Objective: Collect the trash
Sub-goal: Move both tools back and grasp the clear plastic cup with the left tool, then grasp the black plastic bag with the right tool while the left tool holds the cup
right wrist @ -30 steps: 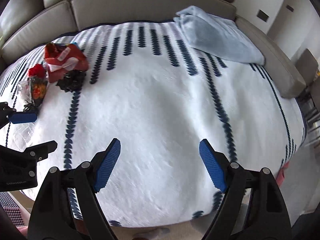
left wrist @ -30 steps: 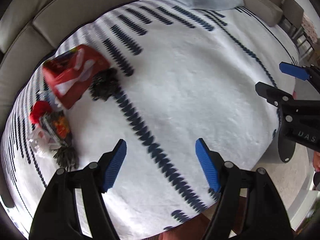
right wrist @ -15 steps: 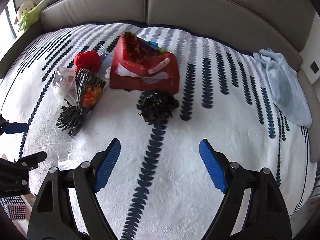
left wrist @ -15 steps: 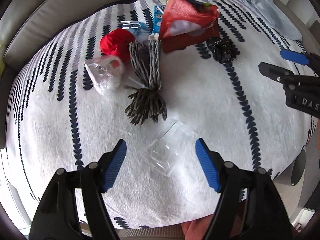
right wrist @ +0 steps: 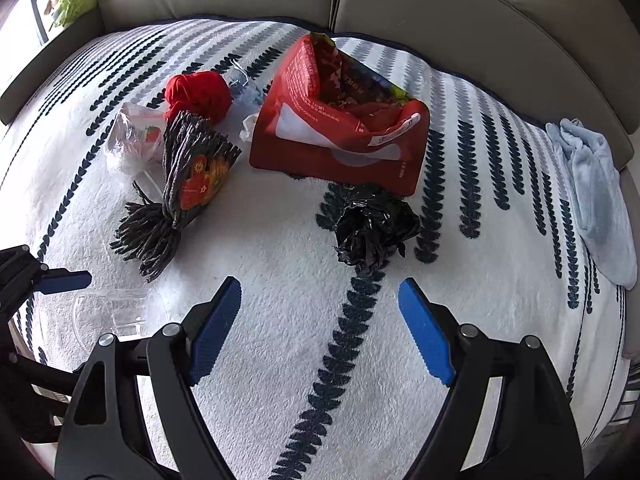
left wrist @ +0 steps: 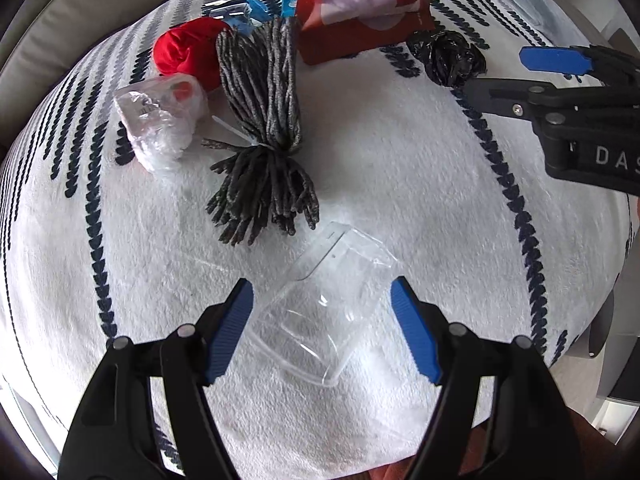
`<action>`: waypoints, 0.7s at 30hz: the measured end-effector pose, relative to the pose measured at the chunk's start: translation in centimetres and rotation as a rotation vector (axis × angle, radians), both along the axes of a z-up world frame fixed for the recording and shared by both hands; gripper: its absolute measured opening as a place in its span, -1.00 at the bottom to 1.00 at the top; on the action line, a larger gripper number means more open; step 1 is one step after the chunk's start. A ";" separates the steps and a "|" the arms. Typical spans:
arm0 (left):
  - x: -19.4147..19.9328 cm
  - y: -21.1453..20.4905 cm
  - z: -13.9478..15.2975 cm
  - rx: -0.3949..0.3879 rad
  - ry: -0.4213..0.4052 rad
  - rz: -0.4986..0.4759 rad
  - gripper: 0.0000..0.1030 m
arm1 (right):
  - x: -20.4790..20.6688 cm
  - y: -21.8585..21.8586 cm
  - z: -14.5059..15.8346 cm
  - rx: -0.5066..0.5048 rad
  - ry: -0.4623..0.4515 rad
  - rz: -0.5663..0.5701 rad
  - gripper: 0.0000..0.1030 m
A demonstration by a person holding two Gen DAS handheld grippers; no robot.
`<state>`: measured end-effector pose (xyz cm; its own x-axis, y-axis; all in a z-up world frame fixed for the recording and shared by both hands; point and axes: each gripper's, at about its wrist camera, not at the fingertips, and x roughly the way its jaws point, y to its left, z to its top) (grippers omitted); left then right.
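Left tongs (left wrist: pixel 322 334) now lower, open astride clear plastic tray (left wrist: pixel 320 312); right tongs (right wrist: pixel 320 332) open, empty.

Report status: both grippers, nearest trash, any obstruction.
Left gripper open, over clear plastic container, not gripping. Right gripper open, empty, short of black plastic wad. Nothing in the way.

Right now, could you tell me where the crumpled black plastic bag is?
In the right wrist view the black plastic bag lies mid-frame on the white blanket, just in front of the red snack bag, beyond the open right gripper.
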<state>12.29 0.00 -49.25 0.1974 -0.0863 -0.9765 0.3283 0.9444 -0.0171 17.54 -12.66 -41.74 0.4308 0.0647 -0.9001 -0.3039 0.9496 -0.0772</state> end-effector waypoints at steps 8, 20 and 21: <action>0.5 -1.3 -2.3 -0.026 0.026 -0.046 0.10 | 0.8 -0.5 -1.0 -0.014 0.007 -0.009 0.52; 0.7 -0.5 -0.8 -0.050 0.012 -0.065 0.01 | 2.0 -1.1 -1.8 -0.022 0.009 -0.041 0.52; 0.8 -0.6 -0.6 -0.051 0.011 -0.063 0.01 | 2.2 -1.2 -1.9 -0.023 0.009 -0.046 0.52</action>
